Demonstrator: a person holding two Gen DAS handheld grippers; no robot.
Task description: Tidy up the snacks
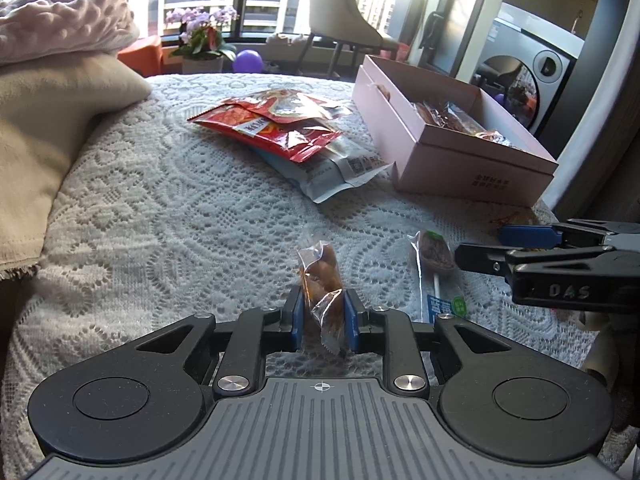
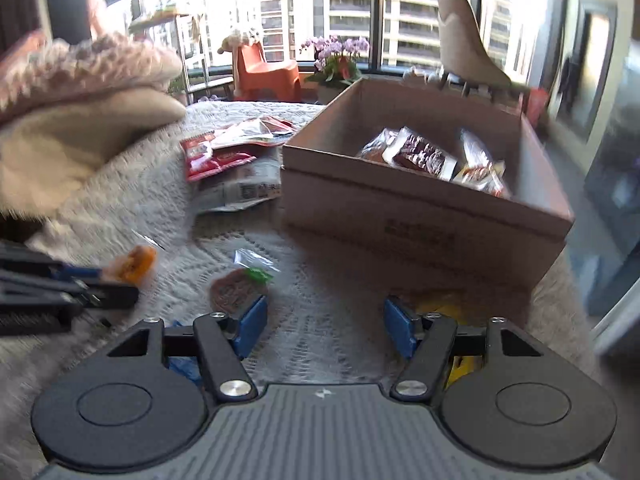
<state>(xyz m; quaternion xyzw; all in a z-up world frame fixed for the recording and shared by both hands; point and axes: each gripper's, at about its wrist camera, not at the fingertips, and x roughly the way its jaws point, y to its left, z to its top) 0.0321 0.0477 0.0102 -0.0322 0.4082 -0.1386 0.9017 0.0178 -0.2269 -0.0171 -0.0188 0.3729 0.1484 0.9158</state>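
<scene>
My left gripper (image 1: 322, 304) is shut on a small clear-wrapped brown snack (image 1: 319, 270), held just above the lace tablecloth (image 1: 180, 208). The right wrist view shows that snack (image 2: 134, 264) in the left gripper (image 2: 110, 282) at the far left. My right gripper (image 2: 326, 320) stands open over bare lace with nothing between its fingers; it enters the left wrist view from the right (image 1: 480, 246). A wrapped chocolate lollipop (image 1: 434, 256) (image 2: 236, 288) lies beside it. The open pink box (image 1: 452, 148) (image 2: 420, 216) holds several snack packets (image 2: 432, 156). A yellow packet (image 2: 444, 300) lies partly hidden by the right finger.
Red snack packets (image 1: 276, 120) (image 2: 216, 156) lie on a white and blue bag (image 1: 340, 172) left of the box. A beige pillow (image 1: 48, 128) and a pink blanket (image 1: 60, 24) crowd the left side. The table edge runs just right of the box.
</scene>
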